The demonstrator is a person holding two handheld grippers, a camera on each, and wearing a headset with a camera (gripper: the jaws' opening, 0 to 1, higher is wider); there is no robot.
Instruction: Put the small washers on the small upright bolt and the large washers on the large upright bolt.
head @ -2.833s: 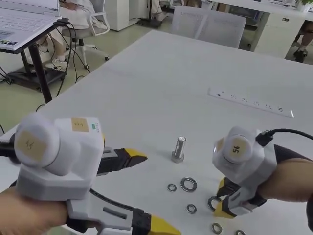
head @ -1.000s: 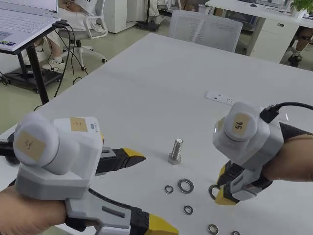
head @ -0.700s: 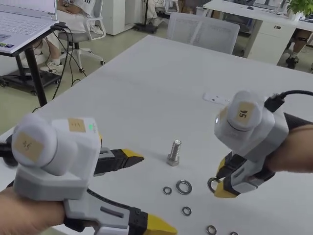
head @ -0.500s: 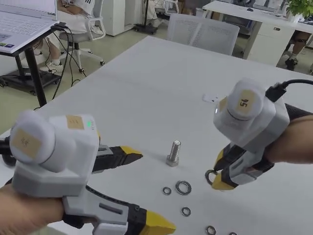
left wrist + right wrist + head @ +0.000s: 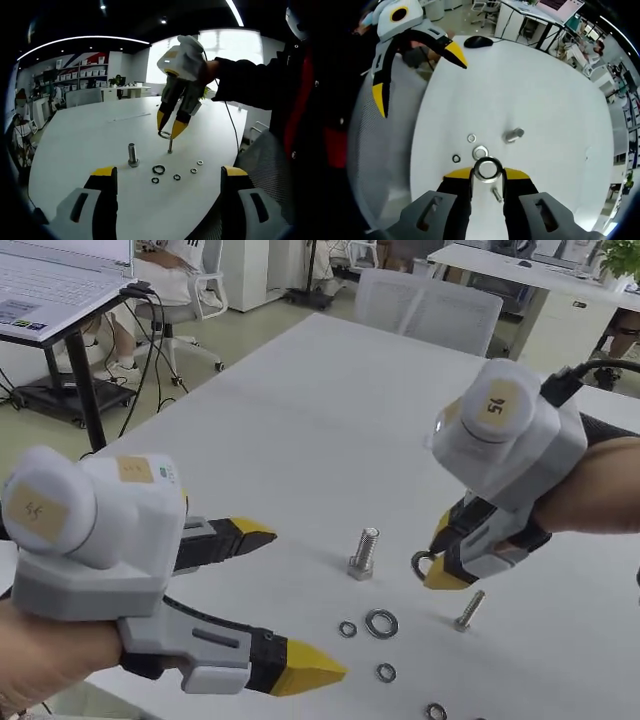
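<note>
A large washer (image 5: 477, 169) is being pinched between the yellow tips of the right claw (image 5: 432, 562), which is closed down to the washer's width and is being held above the white surface (image 5: 300, 410). In the head view the held washer is being kept at 3 o'clock of the large bolt (image 5: 364, 552), which is standing upright, and at 11 o'clock of the small bolt (image 5: 468, 609), also standing. In the left gripper view it is seen just over the small bolt's tip. A loose large washer (image 5: 381, 622) is lying at 5 o'clock of the large bolt, with small washers (image 5: 347, 628) beside and below it. The left claw (image 5: 290, 602) is being held wide open at 8 o'clock of the large bolt, gripping nothing. At 10 o'clock of the head view a laptop (image 5: 50, 275) is being borne by a black stand (image 5: 90, 390) with cables hanging over a pale green floor (image 5: 220, 335). At 12 o'clock a grey mesh chair (image 5: 430, 305) is standing at the surface's far edge
</note>
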